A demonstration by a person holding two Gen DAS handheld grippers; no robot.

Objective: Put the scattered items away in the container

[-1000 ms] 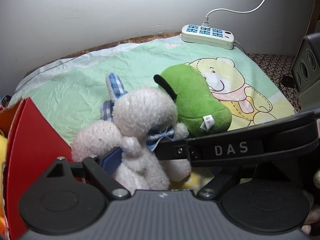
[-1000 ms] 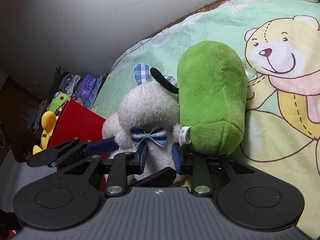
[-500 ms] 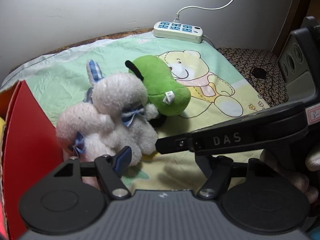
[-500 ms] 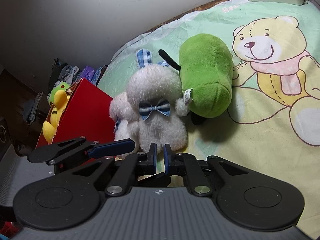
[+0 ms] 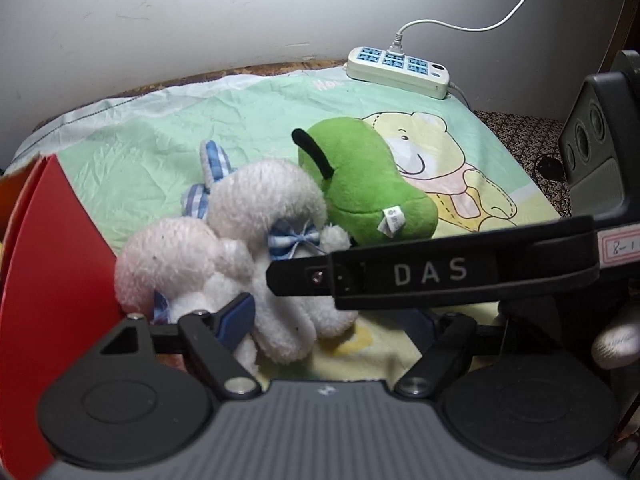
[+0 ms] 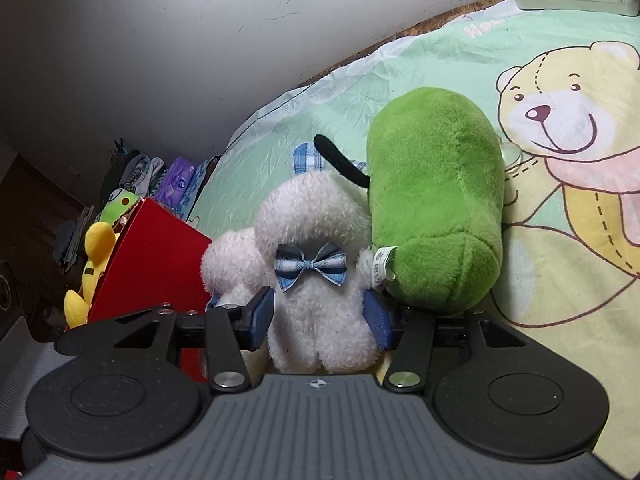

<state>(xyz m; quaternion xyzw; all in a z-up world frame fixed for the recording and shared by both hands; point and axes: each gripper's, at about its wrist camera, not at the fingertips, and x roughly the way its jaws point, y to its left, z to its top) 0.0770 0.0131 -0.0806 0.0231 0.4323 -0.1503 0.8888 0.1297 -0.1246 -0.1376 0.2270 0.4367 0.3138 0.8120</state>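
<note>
The right gripper's (image 6: 320, 320) blue fingers (image 6: 262, 316) stand spread on either side of a white plush rabbit (image 6: 316, 280), its lower body between them; they have just been opening, and whether the pads touch the fur cannot be told. The left gripper (image 5: 332, 316) is also spread, having just opened further; its left finger (image 5: 236, 316) lies against the same rabbit's side, and its right finger is hidden behind the right gripper's black arm marked "DAS" (image 5: 432, 270), which crosses the left wrist view.

The rabbit sits upright on a bed sheet (image 6: 540, 40), wearing a blue checked bow tie (image 6: 310, 266) and showing a checked ear (image 6: 306, 156) behind its head. A second pale plush (image 5: 168, 256) presses against its left side. A green plush toy (image 6: 436, 200) with a black stalk (image 6: 340, 160) and a white tag (image 6: 382, 266) lies touching the rabbit's right side.

Just left of the plush pile stands a red box (image 6: 148, 268), holding a yellow plush (image 6: 94, 264) and a green frog toy (image 6: 120, 206). The pale green sheet carries a printed yellow bear (image 6: 560, 120). At its far edge, against the white wall (image 5: 200, 12), rests a white power strip (image 5: 396, 66) with blue sockets and a white cord (image 5: 500, 20). Folded clothes and packets (image 6: 160, 180) lie in the dim corner beyond the box.
</note>
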